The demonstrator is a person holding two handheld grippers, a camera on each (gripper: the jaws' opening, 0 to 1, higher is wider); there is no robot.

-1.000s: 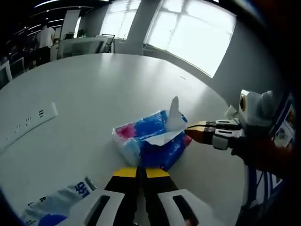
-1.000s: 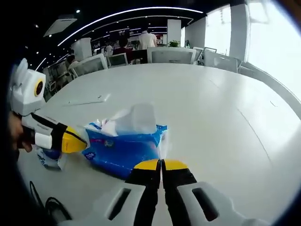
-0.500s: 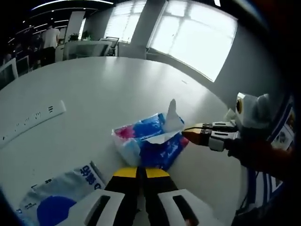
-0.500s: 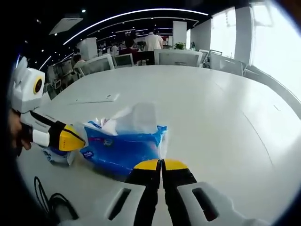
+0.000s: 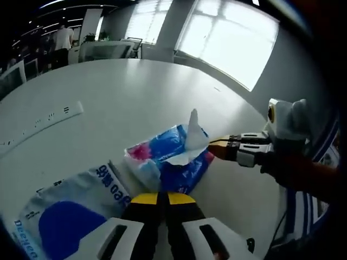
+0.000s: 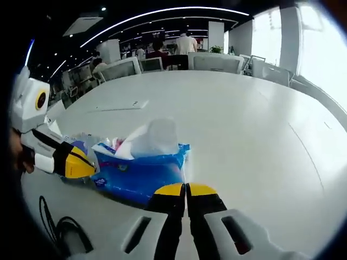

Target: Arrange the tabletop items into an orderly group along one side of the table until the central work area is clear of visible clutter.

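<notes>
Centrally, we see the blue tissue pack (image 5: 171,160) on the white table (image 5: 108,103), just beyond our left gripper (image 5: 161,199), jaws pressed together. Our right gripper (image 6: 186,189), likewise clenched on nothing, faces its side. A wipes packet (image 5: 65,216) lies lower left.

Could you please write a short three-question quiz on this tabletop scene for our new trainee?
1. True or false: the left gripper has its jaws closed together.
2. What sticks up from the top of the blue tissue pack? A) a pen B) a white tissue C) a straw
3. In the left gripper view, which flat white item lies on the white table far to the left of the tissue pack?

Key:
1. True; the right gripper has its jaws together too.
2. B, the white tissue.
3. A white power strip; nearer the camera lies a second, blue-and-white pack.
</notes>
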